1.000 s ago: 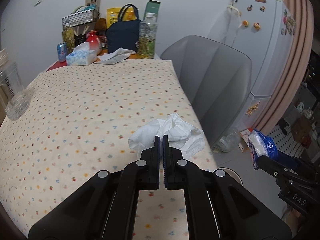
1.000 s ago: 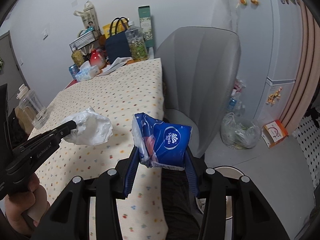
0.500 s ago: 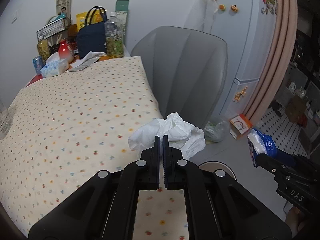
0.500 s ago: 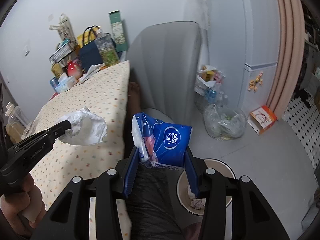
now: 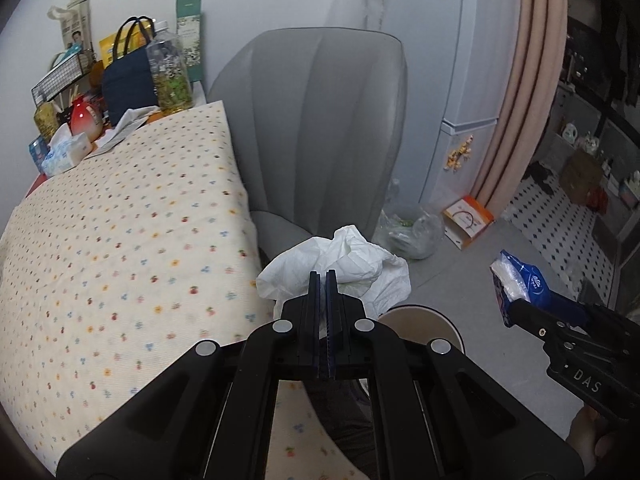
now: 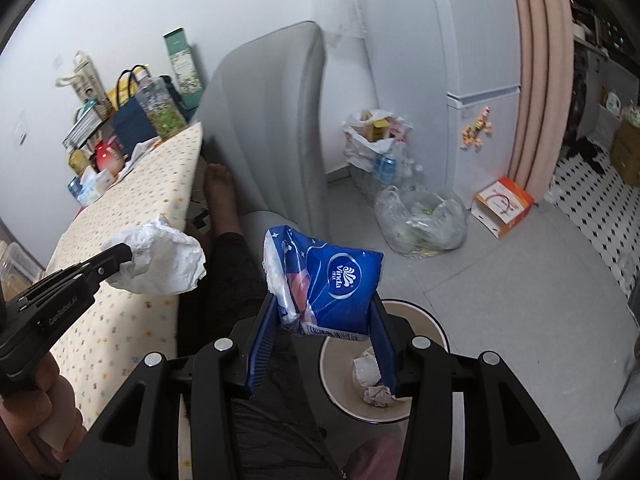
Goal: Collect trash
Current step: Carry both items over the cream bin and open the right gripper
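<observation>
Mid-carry, both loads up off the table [image 5: 120, 240] and heading for the bin [image 6: 400, 408] on the floor by the chair [image 5: 320, 120]. Left gripper [image 5: 323, 276] pinched nearly shut on a crumpled white tissue [image 5: 340, 256], which bulges out past the tips and hangs over the table edge, just short of the bin rim. Right gripper [image 6: 324, 320] clamped half-wide on a blue tissue pack [image 6: 324, 280], with white plastic spilling from its torn end; pack held upright between the blue pads, sitting directly above the near rim of the bin. Bin open-topped, round, cream inside, already holding a couple of crumpled scraps [image 6: 376, 392]. Judged step: transport, close to the drop. Next move, probably: bring the pack a touch further over the bin's middle, then spread the jaws and let it fall clear of the rim. Likewise for the tissue: swing it across from the table edge until it hangs over the opening before letting go. Being light and crushed between the pads, may cling to one of them and need a small shake. Dark trouser leg [image 6: 224, 280] lies right beside the bin, so little room on that side.
</observation>
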Available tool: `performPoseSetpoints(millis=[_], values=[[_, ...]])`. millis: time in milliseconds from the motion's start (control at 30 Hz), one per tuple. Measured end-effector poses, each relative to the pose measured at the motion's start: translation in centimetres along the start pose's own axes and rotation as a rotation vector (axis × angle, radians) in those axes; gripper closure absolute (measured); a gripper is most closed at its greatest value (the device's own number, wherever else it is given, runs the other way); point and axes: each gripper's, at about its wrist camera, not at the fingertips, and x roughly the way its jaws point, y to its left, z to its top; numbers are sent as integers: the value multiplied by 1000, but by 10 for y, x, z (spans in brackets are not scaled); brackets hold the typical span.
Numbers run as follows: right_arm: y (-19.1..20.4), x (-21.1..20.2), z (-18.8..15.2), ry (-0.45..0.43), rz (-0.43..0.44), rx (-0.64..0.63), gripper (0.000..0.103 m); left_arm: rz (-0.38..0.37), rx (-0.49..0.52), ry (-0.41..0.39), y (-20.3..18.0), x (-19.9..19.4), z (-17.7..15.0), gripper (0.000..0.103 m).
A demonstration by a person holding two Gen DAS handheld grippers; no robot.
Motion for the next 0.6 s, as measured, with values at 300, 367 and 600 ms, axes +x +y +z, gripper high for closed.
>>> performPoseSetpoints(millis=[300, 367, 600], values=[[-34, 22, -2, 17, -31, 71, 56, -4, 42, 32, -23, 18, -1, 99], [-38, 26, -3, 16, -42, 82, 43, -3, 48, 37, -26, 20, -1, 99], [-53, 32, -7, 30, -61, 112, 35, -1, 60, 53, -32, 28, -3, 99]])
